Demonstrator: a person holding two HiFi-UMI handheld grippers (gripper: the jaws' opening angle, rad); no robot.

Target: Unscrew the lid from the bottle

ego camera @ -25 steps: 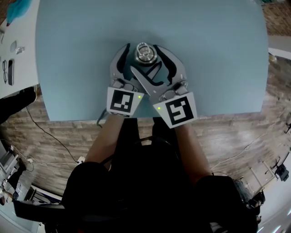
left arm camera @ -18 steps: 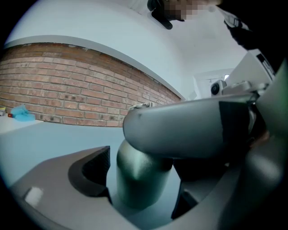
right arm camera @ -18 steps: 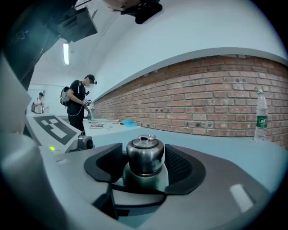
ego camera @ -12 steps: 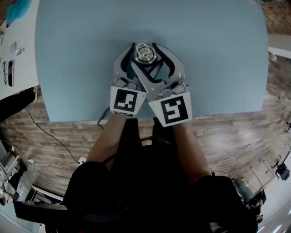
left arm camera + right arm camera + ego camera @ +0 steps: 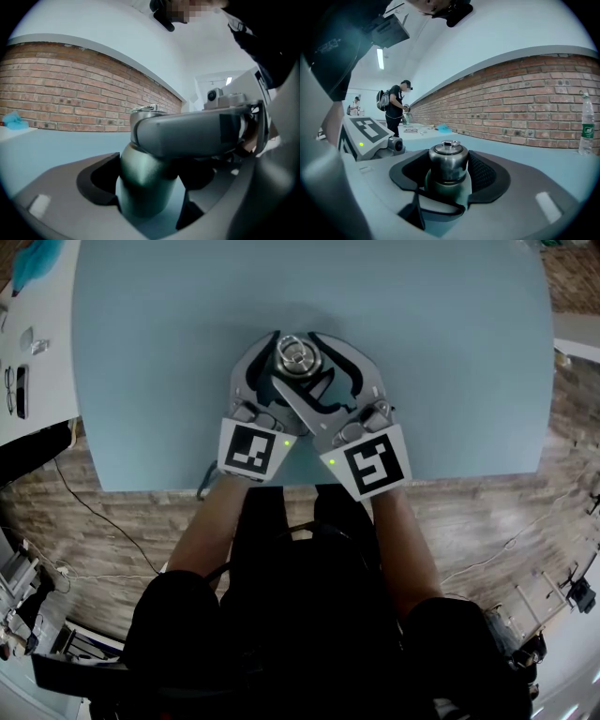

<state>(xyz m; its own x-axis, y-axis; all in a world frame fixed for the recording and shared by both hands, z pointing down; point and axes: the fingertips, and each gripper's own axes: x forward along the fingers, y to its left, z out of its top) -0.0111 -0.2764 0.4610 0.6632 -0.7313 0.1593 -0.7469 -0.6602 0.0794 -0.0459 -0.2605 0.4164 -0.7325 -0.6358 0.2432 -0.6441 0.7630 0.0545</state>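
A small steel bottle [image 5: 296, 355] stands upright on the light blue table [image 5: 450, 352], near its front edge. My left gripper [image 5: 289, 367] comes in low from the left, and its pads press the bottle's rounded body [image 5: 145, 183]. My right gripper [image 5: 305, 352] crosses above it from the right. Its ribbed pads clamp the silver lid [image 5: 448, 159]. Both pairs of jaws have just been closing, the left round the body and the right round the lid. In the left gripper view, a grey finger of the right gripper [image 5: 187, 133] hides the bottle's neck.
A white table [image 5: 23, 381] with small items stands at the left, with a teal cloth [image 5: 37, 259] at its far end. A plastic water bottle [image 5: 586, 124] stands by the brick wall. A person with a backpack [image 5: 397, 110] stands far off. Wood floor lies below the table's front edge.
Both pairs of jaws have drawn in round the bottle. The right gripper's marker cube has rolled a little. Neither hand has shifted across the table, and the bottle stands where it was.
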